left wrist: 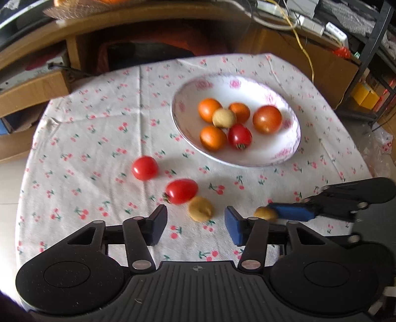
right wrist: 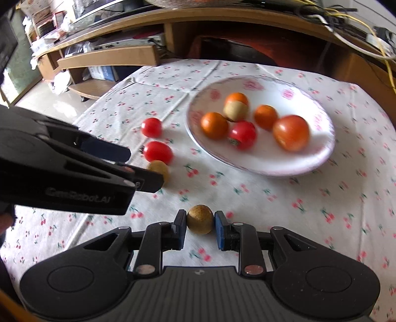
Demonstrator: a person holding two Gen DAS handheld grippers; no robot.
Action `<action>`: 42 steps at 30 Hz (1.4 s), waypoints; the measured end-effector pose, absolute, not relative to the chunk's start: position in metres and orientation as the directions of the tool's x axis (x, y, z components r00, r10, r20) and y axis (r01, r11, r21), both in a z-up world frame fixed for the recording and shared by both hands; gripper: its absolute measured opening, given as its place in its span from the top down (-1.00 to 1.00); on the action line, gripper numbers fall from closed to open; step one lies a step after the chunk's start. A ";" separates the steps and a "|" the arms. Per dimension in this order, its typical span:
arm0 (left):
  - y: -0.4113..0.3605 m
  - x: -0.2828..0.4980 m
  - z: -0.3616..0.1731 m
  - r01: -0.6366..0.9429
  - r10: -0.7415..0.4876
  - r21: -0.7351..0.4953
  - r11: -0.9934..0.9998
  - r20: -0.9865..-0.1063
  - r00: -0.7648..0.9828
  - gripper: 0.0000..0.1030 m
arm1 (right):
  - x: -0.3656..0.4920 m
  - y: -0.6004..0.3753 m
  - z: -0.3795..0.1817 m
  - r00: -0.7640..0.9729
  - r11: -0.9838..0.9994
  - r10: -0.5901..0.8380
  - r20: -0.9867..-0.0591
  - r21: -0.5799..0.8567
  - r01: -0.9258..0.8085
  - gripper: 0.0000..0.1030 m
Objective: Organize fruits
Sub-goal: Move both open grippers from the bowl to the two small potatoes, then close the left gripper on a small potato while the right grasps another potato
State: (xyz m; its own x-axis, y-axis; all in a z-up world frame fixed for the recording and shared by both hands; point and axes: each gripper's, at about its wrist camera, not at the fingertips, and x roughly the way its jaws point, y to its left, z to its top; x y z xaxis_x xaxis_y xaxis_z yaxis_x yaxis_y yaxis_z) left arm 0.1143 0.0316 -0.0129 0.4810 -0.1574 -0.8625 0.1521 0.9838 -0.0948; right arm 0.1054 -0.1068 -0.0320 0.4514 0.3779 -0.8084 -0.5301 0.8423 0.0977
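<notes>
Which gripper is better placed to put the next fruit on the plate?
Right. The right gripper already has a brown longan between its fingers, apparently gripped. The left gripper is open, with another longan just ahead, not yet grasped. The plate lies ahead.

The left gripper [right wrist: 146, 164] covered part of a brown fruit [right wrist: 160, 171] in the right wrist view. The plate [right wrist: 319, 153] and its fruit were motion-blurred. An orange thing [left wrist: 109, 1] on the shelf was cut off by the top edge.
</notes>
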 end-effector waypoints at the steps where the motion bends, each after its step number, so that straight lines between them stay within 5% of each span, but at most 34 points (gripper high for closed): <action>1: 0.029 0.116 -0.016 0.149 -0.154 -0.093 0.984 -0.865 0.477 -0.05 | 0.104 -0.111 -0.032 0.454 0.845 0.377 -0.808 0.099 -0.525 0.50; 13: 0.015 0.121 -0.030 0.145 -0.090 -0.019 0.989 -0.864 0.496 0.35 | 0.103 -0.128 -0.031 0.466 0.864 0.355 -0.810 0.095 -0.494 0.50; 32: -0.003 0.047 -0.028 0.359 -0.167 -0.004 0.933 -0.891 0.422 0.34 | 0.051 -0.139 -0.032 0.442 0.858 0.320 -0.838 0.059 -0.511 0.50; 42: 0.000 0.044 -0.026 0.350 -0.159 0.003 0.937 -0.888 0.432 0.06 | 0.050 -0.138 -0.033 0.447 0.850 0.324 -0.834 0.049 -0.525 0.35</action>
State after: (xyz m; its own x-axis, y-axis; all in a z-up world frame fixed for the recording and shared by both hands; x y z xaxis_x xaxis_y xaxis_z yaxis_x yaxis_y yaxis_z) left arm 0.0444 0.0003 -0.0258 0.4318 -0.1591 -0.8878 0.3504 0.9366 0.0026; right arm 0.0498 -0.1380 -0.0332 0.4466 0.3242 -0.8339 -0.5252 0.8496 0.0490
